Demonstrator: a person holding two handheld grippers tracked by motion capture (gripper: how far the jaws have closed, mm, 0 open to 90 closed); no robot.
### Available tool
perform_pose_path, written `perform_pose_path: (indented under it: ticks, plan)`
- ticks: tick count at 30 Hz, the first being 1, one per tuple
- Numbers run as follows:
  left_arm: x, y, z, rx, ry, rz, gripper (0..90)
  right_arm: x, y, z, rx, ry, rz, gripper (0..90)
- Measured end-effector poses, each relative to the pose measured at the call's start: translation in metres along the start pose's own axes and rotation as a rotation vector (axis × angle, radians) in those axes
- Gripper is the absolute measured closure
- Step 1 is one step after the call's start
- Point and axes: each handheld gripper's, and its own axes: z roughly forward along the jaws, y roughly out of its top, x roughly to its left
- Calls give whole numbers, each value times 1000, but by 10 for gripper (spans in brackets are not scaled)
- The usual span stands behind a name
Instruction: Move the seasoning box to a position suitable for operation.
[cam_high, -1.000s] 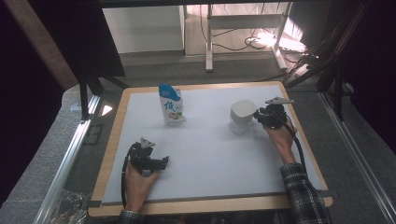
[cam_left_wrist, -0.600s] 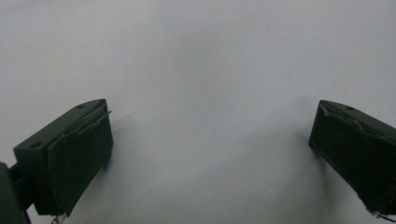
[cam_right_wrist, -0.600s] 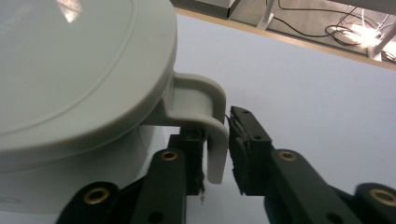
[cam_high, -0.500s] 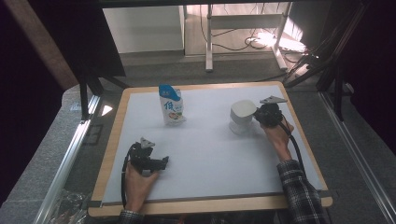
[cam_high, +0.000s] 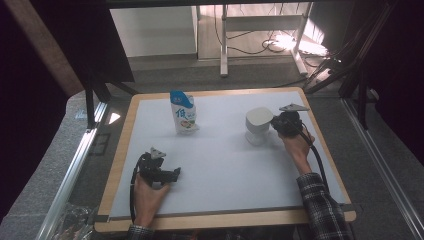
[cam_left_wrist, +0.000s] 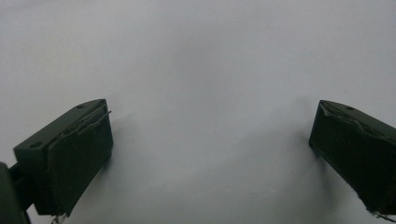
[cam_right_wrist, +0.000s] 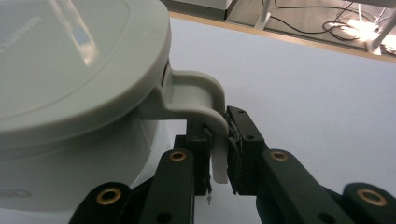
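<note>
1. Right of centre in the high view, my right gripper (cam_high: 274, 125) has its fingers clamped on the handle of the white lidded container (cam_high: 258, 125); they have just been closing, and in the right gripper view the handle (cam_right_wrist: 212, 140) sits pinched between the fingers (cam_right_wrist: 243, 149).
2. Lower left in the high view, my left gripper (cam_high: 172, 175) rests on the table (cam_high: 225, 165), fingers (cam_left_wrist: 74, 154) spread wide with nothing between them.
3. Upper left of centre stands a blue-and-white pouch (cam_high: 183, 112), well apart from the container. It carries large blue characters and a small picture; I cannot read them.
4. Faint embossed writing on the container's lid and wall is too blurred to make out.
5. A white sheet covers the table, with a pale wooden border around it.
6. Beyond the far edge I see grey floor, white metal legs (cam_high: 224, 45), tangled cables (cam_high: 280, 42) in bright light, and dark curtains at both sides.
</note>
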Motion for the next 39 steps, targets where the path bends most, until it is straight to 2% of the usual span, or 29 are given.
perform_pose_path:
  ticks: [5, 15, 24, 31, 35, 39]
  plan:
    - [0, 0, 0, 0, 0, 0, 0, 4, 1, -5, -3, 17, 21, 799]
    - [0, 0, 0, 1, 0, 0, 0, 18, -1, -23, -68, 38, 37, 800]
    - [0, 0, 0, 1, 0, 0, 0, 27, -14, -40, -80, 62, 67, 801]
    - [0, 0, 0, -1, 1, -2, 0, 34, -27, -53, -76, 57, 72, 801]
    - [0, 0, 0, -1, 1, -2, 0, 43, -34, -61, -80, 57, 68, 800]
    - [0, 0, 0, -1, 0, -3, 0, 52, -39, -69, -85, 80, 73, 800]
